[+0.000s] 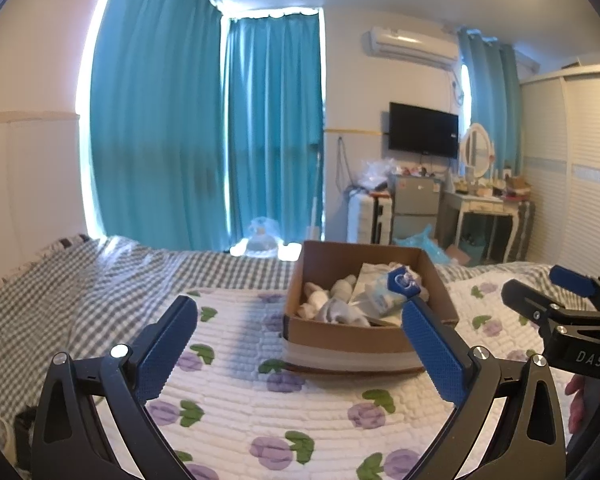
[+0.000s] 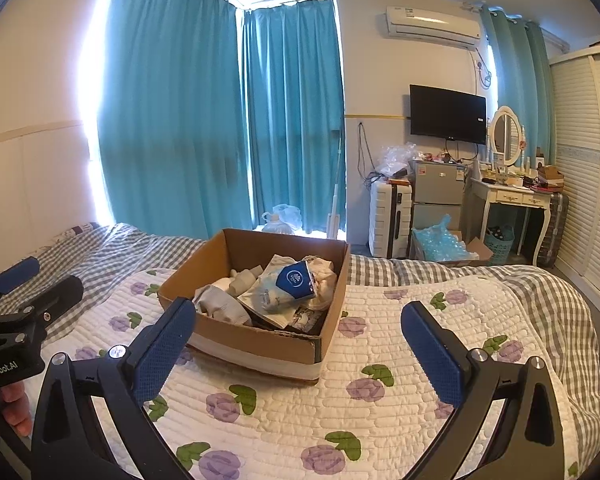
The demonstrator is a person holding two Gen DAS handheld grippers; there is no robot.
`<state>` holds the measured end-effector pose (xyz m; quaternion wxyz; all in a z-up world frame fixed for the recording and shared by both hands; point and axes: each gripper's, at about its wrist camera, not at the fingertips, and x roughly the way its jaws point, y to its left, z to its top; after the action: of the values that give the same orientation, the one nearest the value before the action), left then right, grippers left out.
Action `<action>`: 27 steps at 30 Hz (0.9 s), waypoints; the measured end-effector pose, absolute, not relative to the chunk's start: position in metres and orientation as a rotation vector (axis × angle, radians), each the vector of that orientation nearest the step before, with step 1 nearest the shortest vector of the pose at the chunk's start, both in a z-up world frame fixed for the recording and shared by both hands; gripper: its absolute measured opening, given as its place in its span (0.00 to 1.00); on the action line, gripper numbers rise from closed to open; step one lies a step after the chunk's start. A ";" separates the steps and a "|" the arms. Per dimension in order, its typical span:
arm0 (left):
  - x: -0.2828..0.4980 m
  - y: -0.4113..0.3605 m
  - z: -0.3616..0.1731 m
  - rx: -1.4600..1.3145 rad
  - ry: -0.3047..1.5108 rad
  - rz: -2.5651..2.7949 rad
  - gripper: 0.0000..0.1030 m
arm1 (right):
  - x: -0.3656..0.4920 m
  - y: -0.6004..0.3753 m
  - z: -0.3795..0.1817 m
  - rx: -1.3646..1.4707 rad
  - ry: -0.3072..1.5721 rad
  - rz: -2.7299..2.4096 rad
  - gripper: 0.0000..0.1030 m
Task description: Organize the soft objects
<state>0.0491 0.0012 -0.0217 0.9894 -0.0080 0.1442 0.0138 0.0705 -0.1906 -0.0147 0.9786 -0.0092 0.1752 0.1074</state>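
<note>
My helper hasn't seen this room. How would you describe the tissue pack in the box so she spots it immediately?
On the floral quilt stands an open cardboard box. Among its pale socks and cloths, toward the right side, lies the tissue pack. It is the only crinkly plastic item, with a dark blue label.

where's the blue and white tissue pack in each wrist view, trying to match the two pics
Left wrist view: the tissue pack lies in the cardboard box, right of centre, just above the left gripper's right finger tip.
Right wrist view: the tissue pack is in the box, centre-left, up and to the right of the right gripper's left finger.
Shared landmark: the wall TV, upper right in both.
</note>
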 end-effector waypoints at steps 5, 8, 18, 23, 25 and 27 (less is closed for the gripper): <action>0.050 0.000 -0.022 -0.017 0.298 0.025 1.00 | 0.071 -0.189 -0.015 -0.023 0.356 0.215 1.00; 0.051 0.001 -0.023 -0.026 0.308 0.020 1.00 | 0.071 -0.189 -0.015 -0.023 0.357 0.216 1.00; 0.051 -0.001 -0.024 -0.008 0.308 0.023 1.00 | 0.070 -0.189 -0.016 -0.022 0.363 0.214 1.00; 0.052 -0.001 -0.026 -0.002 0.310 0.031 1.00 | 0.070 -0.189 -0.017 -0.021 0.367 0.214 1.00; 0.052 -0.001 -0.026 -0.003 0.311 0.030 1.00 | 0.070 -0.189 -0.018 -0.021 0.370 0.216 1.00; 0.052 -0.001 -0.026 -0.002 0.310 0.032 1.00 | 0.070 -0.189 -0.018 -0.021 0.370 0.215 1.00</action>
<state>0.0521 -0.0011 -0.0257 0.9879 -0.0011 0.1545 0.0157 0.0701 -0.1887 -0.0180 0.9771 -0.0106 0.1837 0.1068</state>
